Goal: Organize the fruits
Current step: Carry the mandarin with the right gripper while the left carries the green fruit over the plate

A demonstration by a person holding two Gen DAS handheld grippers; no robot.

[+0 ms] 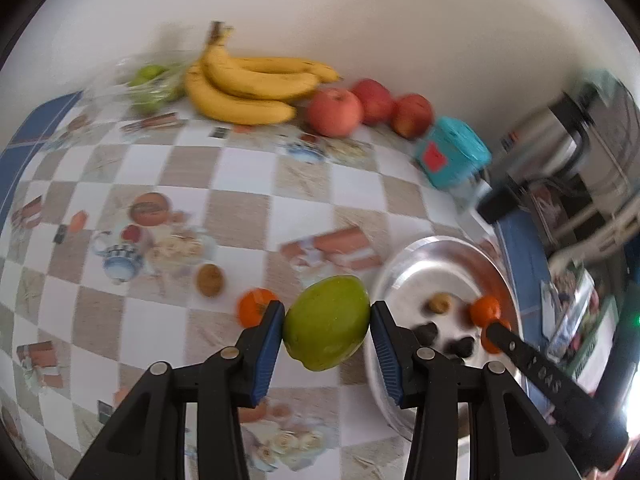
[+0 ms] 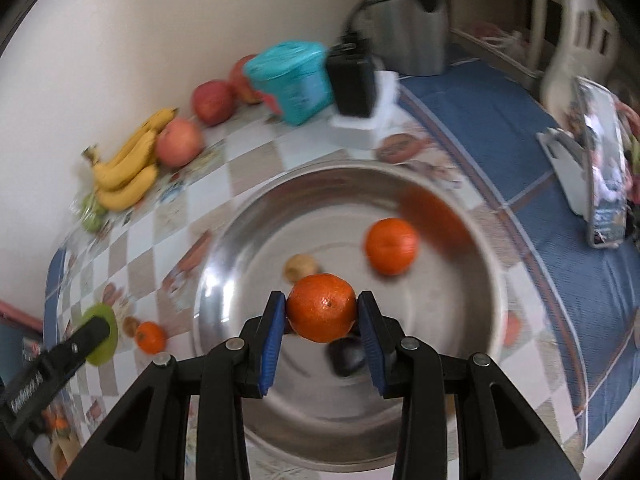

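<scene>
A table covered by a checked cloth (image 1: 248,184) printed with teapots and food pictures, with a blue border, is seen in both wrist views. On it, toward the blue edge, a wide steel bowl (image 2: 240,240) is set, shiny and shallow. Against the wall a bunch of yellow bananas (image 1: 248,88) with small brown flecks is laid, with three red apples (image 1: 335,112) just beside it and green fruit in a clear bag (image 1: 150,84) on its other side. A teal box (image 1: 452,152) is found next to the apples.

Between the blue pads of the left gripper (image 1: 327,330) a green fruit (image 1: 327,328) is clamped; it is smooth, yellow-green, rounded with a slightly pointed end, and is held above the cloth just beside the bowl's rim. Between the pads of the right gripper (image 2: 322,314) a mandarin (image 2: 322,307) is gripped, deep orange with pitted, glossy skin and a small dark navel facing the camera; it is held over the inside of the bowl.

Within the bowl a second mandarin (image 2: 391,246), blurred, is seen, with a small tan fruit (image 2: 301,267) and dark, almost black pieces (image 2: 347,356) near it. On the cloth outside the bowl a third mandarin (image 1: 252,306) and a small brown fruit (image 1: 209,279) are left, close together.
</scene>
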